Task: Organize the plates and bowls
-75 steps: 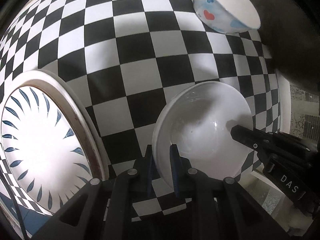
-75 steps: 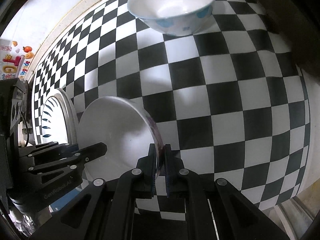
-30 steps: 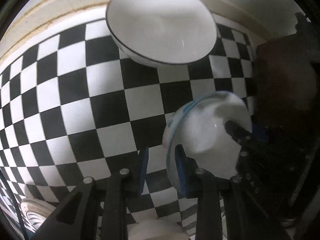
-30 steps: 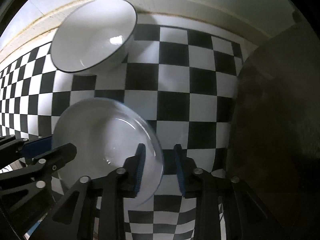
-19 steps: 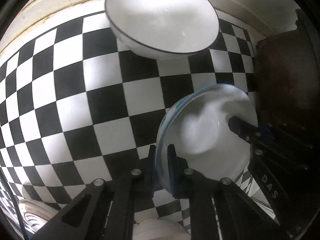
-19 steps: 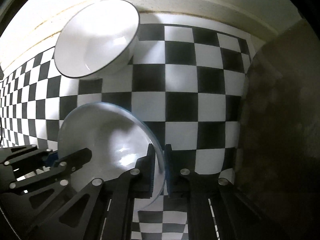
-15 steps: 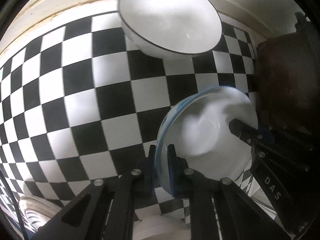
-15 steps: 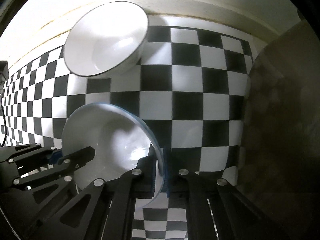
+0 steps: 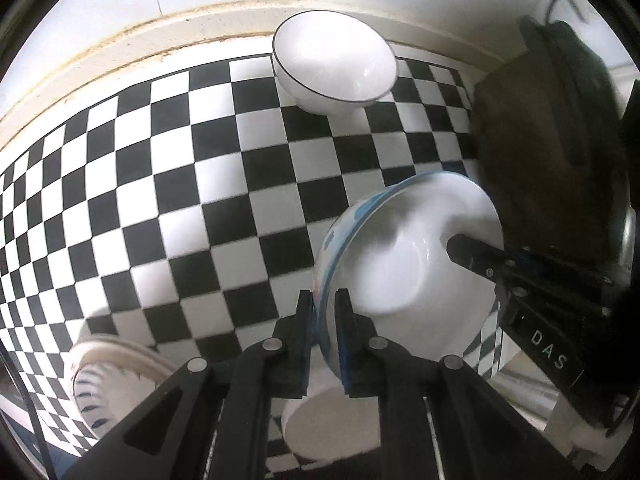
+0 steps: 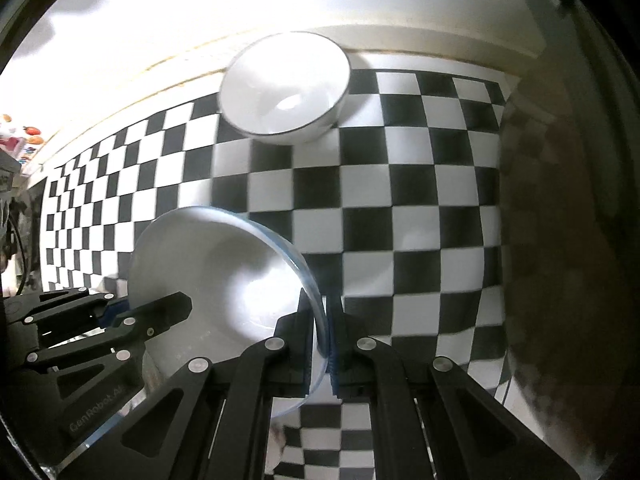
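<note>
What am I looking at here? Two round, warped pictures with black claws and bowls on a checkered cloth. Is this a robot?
No robot arm: a person holds one two-fingered claw in each hand, and each claw carries a wide-angle camera looking along its fingers, hence the warped view. One picture is from the left claw, the other from the right claw. Both claws pinch opposite rims of one blue-patterned bowl, tilted and apparently lifted above the checkered cloth. Farther back on the cloth stands a white bowl with a dark rim. Near the left camera are a blue-patterned plate and a plain white dish.
</note>
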Motion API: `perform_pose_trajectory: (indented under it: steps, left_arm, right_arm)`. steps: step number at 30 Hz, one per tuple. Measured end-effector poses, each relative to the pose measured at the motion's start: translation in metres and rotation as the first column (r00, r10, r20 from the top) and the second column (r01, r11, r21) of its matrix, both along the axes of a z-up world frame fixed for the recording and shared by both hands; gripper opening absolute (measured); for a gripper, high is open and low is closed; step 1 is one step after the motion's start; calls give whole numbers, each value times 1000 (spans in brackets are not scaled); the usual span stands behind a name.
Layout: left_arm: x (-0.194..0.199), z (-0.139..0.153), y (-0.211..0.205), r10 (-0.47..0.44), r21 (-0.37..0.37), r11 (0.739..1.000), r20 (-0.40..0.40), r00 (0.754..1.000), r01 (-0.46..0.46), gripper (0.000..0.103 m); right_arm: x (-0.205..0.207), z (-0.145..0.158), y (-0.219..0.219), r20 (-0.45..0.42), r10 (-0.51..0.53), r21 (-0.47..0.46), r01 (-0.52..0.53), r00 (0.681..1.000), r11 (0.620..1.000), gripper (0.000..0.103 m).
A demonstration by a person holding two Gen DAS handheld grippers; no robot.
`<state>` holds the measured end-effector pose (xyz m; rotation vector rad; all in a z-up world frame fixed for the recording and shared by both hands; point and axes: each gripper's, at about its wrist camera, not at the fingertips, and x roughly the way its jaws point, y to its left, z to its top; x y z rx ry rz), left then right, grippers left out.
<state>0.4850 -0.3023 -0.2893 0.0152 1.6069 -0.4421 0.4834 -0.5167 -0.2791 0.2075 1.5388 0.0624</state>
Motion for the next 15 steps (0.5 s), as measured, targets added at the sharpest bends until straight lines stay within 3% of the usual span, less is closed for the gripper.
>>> perform_pose_trajectory:
  steps: [5,15]
  left_arm:
    - [-22,20,12,-19,-11,1000,27,999,20,9]
    - [-70,40,47,-62,-17,998,25,998,62,9]
  right_arm:
    - [-33,22,16,32,-1,12,0,999,1000,7]
    - [-100,16,51,43,-32,37,30,999,999,6]
